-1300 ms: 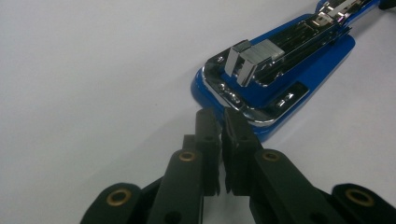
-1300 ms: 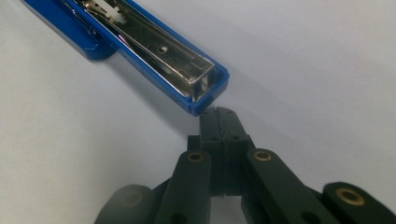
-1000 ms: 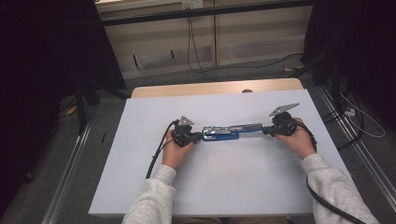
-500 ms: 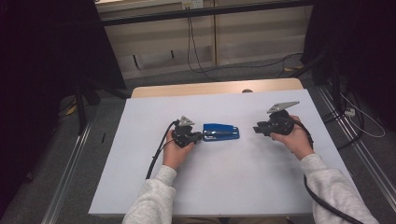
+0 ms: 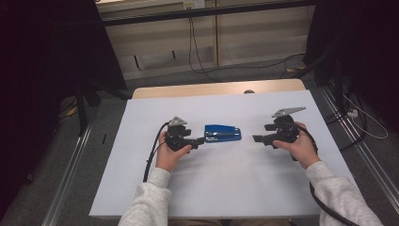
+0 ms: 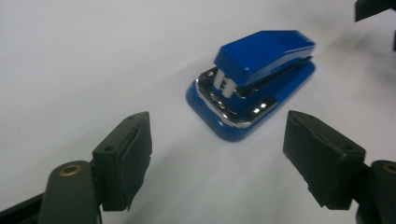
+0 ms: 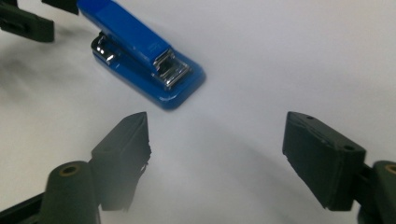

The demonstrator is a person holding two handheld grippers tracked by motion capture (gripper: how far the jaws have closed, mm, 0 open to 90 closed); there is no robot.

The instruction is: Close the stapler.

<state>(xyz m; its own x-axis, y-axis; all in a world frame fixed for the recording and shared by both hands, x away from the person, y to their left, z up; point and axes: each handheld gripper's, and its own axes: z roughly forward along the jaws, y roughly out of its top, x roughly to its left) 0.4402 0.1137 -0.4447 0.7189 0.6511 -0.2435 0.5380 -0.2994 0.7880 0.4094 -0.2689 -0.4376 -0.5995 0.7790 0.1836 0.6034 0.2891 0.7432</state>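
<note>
Inspector: Your left tool (image 5: pixel 200 140) sits just beside the near end of the blue stapler (image 5: pixel 223 133), jaws spread and just been opening, nothing between them.

Operator: And my right?

Inspector: Your right tool (image 5: pixel 257 139) stands apart from the stapler's other end, jaws also spread, just been opening, empty. In my judgement you have let go at both ends so the stapler rests on its own.

Operator: Where does it lie?

Inspector: Flat on its base, closed, mid-counter between your tools, its chrome hinge end (image 6: pixel 233 100) facing the left one.

Operator: The surface?

Inspector: White sheet over the counter (image 5: pixel 226 183), wooden edge (image 5: pixel 216 88) at the far side. Beyond: cables (image 5: pixel 197 56) on the floor and dark curtains either side.
</note>
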